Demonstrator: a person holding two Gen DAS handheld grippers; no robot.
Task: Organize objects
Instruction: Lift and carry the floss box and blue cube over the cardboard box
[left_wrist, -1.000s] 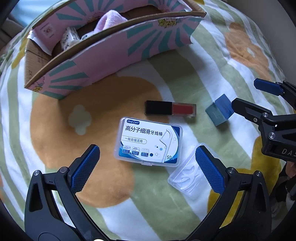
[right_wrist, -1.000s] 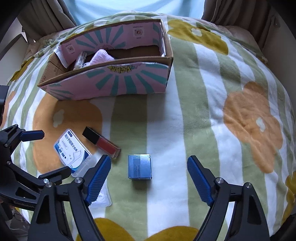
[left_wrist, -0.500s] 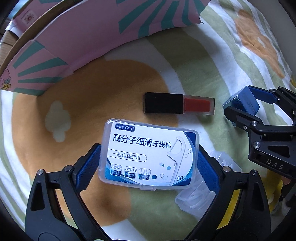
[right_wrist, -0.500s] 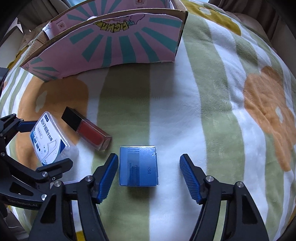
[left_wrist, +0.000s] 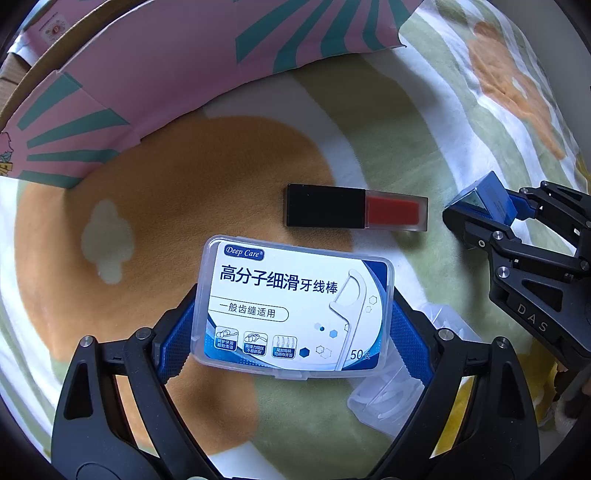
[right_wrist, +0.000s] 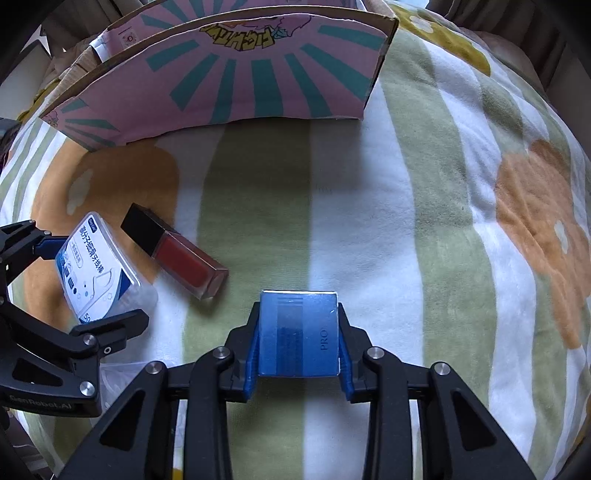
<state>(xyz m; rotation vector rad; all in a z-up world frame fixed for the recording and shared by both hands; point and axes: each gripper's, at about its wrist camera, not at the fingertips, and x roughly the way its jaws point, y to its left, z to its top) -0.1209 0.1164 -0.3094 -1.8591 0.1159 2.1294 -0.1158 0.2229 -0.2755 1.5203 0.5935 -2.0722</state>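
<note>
A clear floss pick box (left_wrist: 295, 306) with a white and blue label sits between my left gripper's (left_wrist: 291, 332) blue pads, which press both of its short sides. In the right wrist view, that left gripper (right_wrist: 92, 282) holds the floss pick box (right_wrist: 98, 264) at the far left. My right gripper (right_wrist: 299, 347) is shut on a small blue box (right_wrist: 299, 332) marked PRO; the left wrist view shows the right gripper (left_wrist: 491, 206) and the blue box (left_wrist: 493, 194) at the right edge. A red lip gloss (left_wrist: 354, 212) with a black cap lies on the blanket between them.
A pink cardboard box (right_wrist: 240, 74) with teal rays stands open behind the objects. A clear plastic tray of floss picks (left_wrist: 388, 398) lies under my left gripper's right finger. The striped blanket (right_wrist: 424, 203) with orange flowers stretches to the right.
Both grippers came down and forward over their objects and closed: the left onto the floss pick box, the right onto the blue box. The lip gloss stayed where it was.
</note>
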